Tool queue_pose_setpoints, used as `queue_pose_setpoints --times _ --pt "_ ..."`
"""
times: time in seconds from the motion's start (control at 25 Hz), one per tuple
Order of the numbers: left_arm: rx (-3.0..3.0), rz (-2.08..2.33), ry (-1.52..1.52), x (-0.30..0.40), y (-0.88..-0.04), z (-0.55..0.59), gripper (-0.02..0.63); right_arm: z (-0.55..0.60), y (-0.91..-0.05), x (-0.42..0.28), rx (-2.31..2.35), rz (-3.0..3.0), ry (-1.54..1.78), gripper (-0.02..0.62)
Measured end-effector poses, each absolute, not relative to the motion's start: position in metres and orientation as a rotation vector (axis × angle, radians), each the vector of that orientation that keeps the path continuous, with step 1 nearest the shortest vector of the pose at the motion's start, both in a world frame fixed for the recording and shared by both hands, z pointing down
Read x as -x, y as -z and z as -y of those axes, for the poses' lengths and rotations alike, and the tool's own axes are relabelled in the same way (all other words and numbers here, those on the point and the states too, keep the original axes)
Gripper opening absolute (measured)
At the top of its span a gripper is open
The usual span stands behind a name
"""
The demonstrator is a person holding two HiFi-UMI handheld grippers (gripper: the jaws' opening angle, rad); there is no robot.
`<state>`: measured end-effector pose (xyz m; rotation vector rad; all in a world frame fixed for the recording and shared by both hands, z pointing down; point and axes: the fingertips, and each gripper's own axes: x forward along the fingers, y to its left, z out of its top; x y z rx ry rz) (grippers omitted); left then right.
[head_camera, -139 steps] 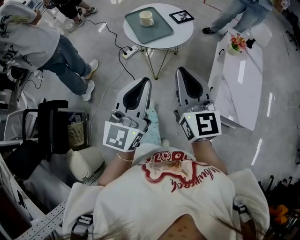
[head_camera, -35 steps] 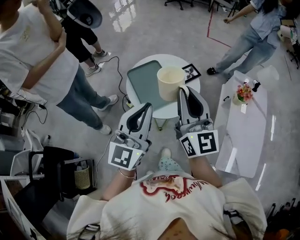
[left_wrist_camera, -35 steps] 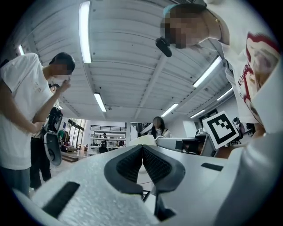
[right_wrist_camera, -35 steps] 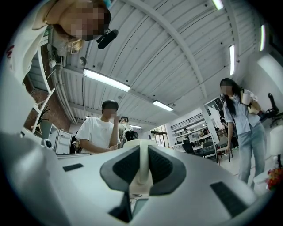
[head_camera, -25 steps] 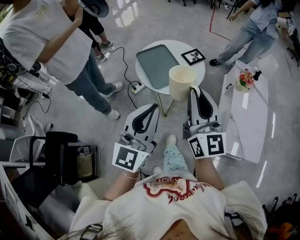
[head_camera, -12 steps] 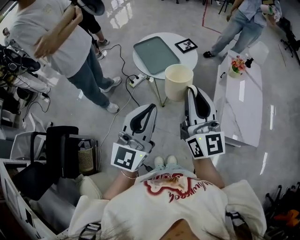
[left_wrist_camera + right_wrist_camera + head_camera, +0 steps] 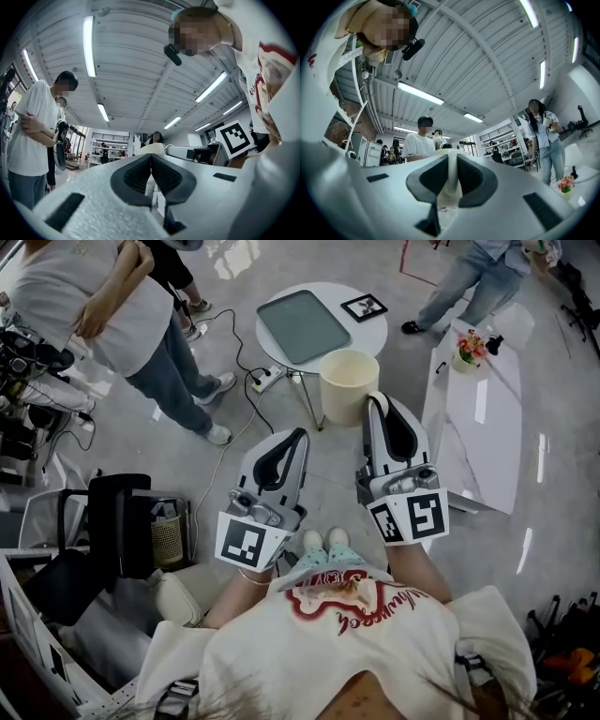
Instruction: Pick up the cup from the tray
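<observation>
A cream cup [image 7: 349, 385] hangs in the air in front of the round table, gripped at its near wall by my right gripper [image 7: 375, 401], which is shut on it. In the right gripper view the cup's cream wall [image 7: 451, 183] fills the narrow slot between the dark pads [image 7: 432, 177]. The grey-green tray [image 7: 302, 324] lies bare on the table beyond the cup. My left gripper [image 7: 296, 437] hovers to the left of the cup, shut with nothing in it. In the left gripper view its pads [image 7: 136, 172] meet and the cup [image 7: 152, 149] shows just past them.
The round white table [image 7: 367, 332] also carries a small framed picture [image 7: 364, 307]. A long white table [image 7: 473, 418] with a flower pot [image 7: 466, 348] stands at the right. People stand at upper left and upper right. A power strip [image 7: 265, 379] and cable lie on the floor; a chair and bin [image 7: 159, 521] at left.
The cup has left the tray in my right gripper's hold and come back toward me, away from the table. The tray now lies bare. My left gripper stays shut beside it.
</observation>
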<state>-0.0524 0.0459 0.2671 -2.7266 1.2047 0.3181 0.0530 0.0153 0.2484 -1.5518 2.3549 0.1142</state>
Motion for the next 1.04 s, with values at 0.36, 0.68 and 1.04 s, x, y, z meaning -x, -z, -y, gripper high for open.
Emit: queue_pose_setpoints --times 0.36,0.68,1.04 --pt "2.702 -1.204 -0.334 0.043 -0.259 -0.050 0.014 -0.021 -0.249 -0.060 1.543 -2.363 -0.122 0.054" --pt "2.708 -1.207 -0.333 0.035 -0.261 -0.048 0.014 -0.020 -0.254 -0.066 1.542 -2.374 -0.110 0.054" --pt "2.675 -1.201 -0.322 0.037 -0.263 -0.047 0.014 -0.018 -0.252 -0.065 1.524 -2.382 -0.114 0.054"
